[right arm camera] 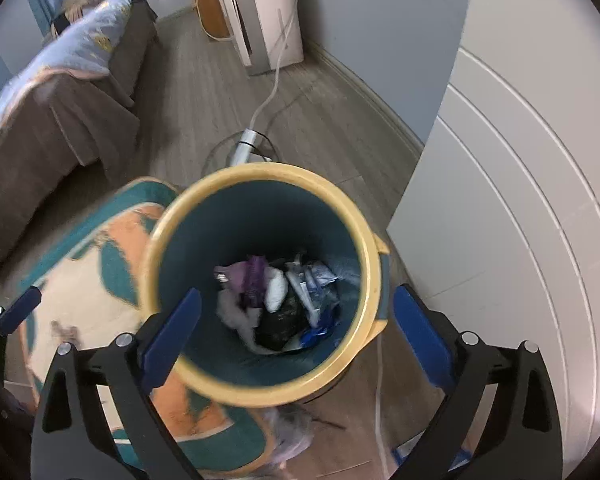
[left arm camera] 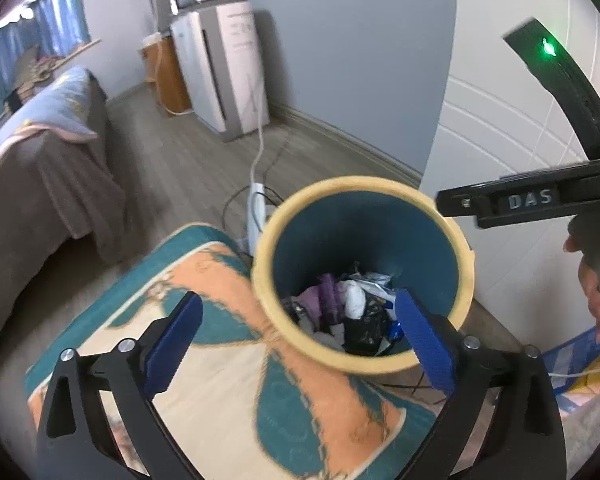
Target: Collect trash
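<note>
Both jaws wide | left gripper (left arm camera: 300,320), right gripper (right arm camera: 296,320) empty | above bin (right arm camera: 372,280)

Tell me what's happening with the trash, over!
Left gripper open, empty. Right gripper open, empty, over the bin. Trash lies at its bottom. Nothing blocks the opening.

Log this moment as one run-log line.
left gripper: open, empty | right gripper: open, empty | both over yellow-rimmed teal plastic trash bin | bin holds mixed trash | bin beside teal-and-orange rug
</note>
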### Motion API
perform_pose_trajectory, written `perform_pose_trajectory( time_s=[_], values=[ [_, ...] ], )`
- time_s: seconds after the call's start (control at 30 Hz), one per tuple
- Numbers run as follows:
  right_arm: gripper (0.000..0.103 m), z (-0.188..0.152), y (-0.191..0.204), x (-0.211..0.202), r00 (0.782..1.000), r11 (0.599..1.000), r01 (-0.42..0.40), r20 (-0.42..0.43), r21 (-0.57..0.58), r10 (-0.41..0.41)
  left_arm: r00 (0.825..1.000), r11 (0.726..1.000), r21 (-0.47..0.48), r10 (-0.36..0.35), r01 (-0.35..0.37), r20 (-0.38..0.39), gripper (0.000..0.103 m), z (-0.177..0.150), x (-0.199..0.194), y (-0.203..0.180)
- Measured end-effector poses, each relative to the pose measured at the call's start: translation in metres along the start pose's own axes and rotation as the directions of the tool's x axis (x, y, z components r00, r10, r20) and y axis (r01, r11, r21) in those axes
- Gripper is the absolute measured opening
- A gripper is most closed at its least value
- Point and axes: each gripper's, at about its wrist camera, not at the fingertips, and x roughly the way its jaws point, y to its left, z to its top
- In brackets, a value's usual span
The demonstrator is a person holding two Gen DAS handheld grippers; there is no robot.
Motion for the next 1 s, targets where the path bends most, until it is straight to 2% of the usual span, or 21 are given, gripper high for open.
perform_pose_trajectory(
  time_s=[0.13,0.3,0.43,0.5,0.57,0.7,0.77,0.87,1.0],
  values=[
    [0.097,-0.012,0.003,-0.039,0.997,1.0,0.005,0.079,0.008,-0.005,0.999,0.998,-0.048,0.04,-0.039,0.023,0.098,0.0,-0.035,0.012],
    [0.097,-0.042,0.011,-0.092,0.981,0.998,0.026,0.193,-0.059,-0.014,0.992,0.99,-0.138,0.049,-0.033,0.119,0.098,0.001,-0.096,0.016],
    [0.097,-0.063,0.012,-0.122,0.964,0.995,0.014,0.265,-0.095,0.012,0.991,0.986,-0.153,0.082,-0.064,0.109,0.098,-0.008,-0.115,0.006],
    [0.097,-0.07,0.011,-0.131,0.96,0.995,0.022,0.282,-0.095,0.005,0.99,0.985,-0.153,0.092,-0.074,0.111,0.098,-0.015,-0.12,0.002],
    [0.097,-0.074,0.012,-0.139,0.946,0.995,0.033,0.324,-0.095,0.0,0.988,0.987,-0.146,0.084,-0.065,0.127,0.098,-0.024,-0.122,-0.001],
    [0.097,-0.078,0.012,-0.148,0.932,0.996,0.028,0.361,-0.09,0.007,0.988,0.985,-0.164,0.076,-0.054,0.132,0.098,-0.032,-0.113,0.002],
    [0.097,-0.08,0.013,-0.149,0.93,0.996,0.043,0.367,-0.083,-0.01,0.987,0.984,-0.16,0.094,-0.072,0.133,0.098,-0.035,-0.11,0.004],
    [0.097,-0.081,0.018,-0.15,0.927,0.994,0.056,0.375,-0.099,-0.015,0.988,0.986,-0.154,0.085,-0.065,0.127,0.098,-0.038,-0.107,0.004],
    [0.097,-0.082,0.023,-0.15,0.926,0.992,0.062,0.377,-0.108,-0.016,0.987,0.99,-0.109,0.1,-0.086,0.128,0.098,-0.041,-0.106,-0.002]
  ],
)
